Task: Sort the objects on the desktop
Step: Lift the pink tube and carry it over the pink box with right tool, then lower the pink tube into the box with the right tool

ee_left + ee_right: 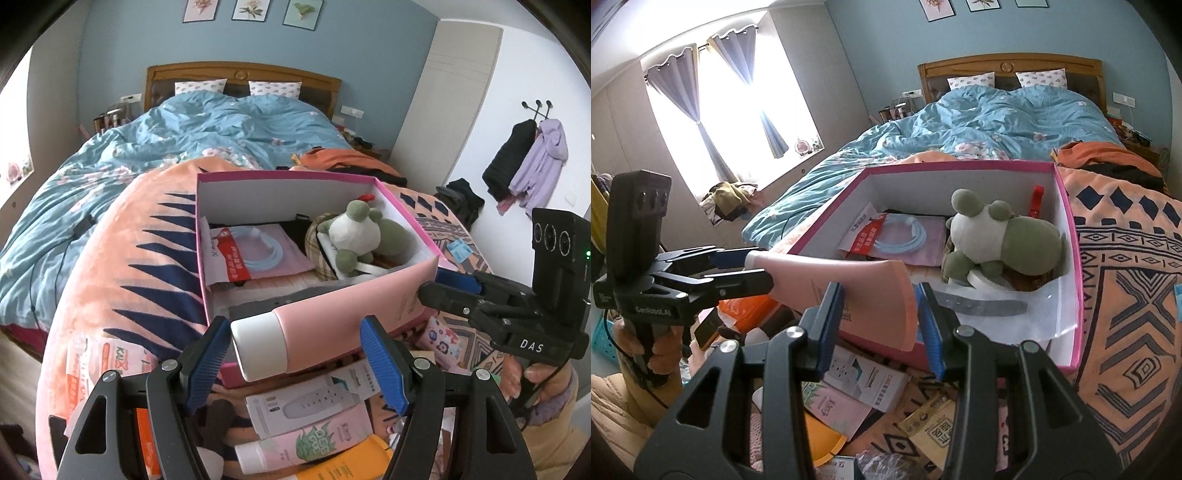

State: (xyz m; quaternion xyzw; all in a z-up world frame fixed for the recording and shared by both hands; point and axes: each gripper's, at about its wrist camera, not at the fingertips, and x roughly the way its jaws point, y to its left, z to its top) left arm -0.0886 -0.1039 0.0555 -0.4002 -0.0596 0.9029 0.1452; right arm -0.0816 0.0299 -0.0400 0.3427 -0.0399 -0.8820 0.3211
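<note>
left wrist view: the left gripper sat at the bottom centre of the frame, its blue pads closed on the white-capped end of a pink tube, which ran diagonally from lower centre up to the right. at the right edge the right gripper clamped the tube's flat crimped end. the tube hung over the near wall of a pink box in the middle of the frame. inside lay a green plush frog on the right and a bagged blue cable on the left. below the tube, small cartons lay on an orange patterned blanket.

right wrist view: the right gripper at the bottom centre pinched the wide flat end of the tube. at the left edge, the left gripper, held by a hand, gripped the capped end. the box filled the centre right, the frog inside it.
</note>
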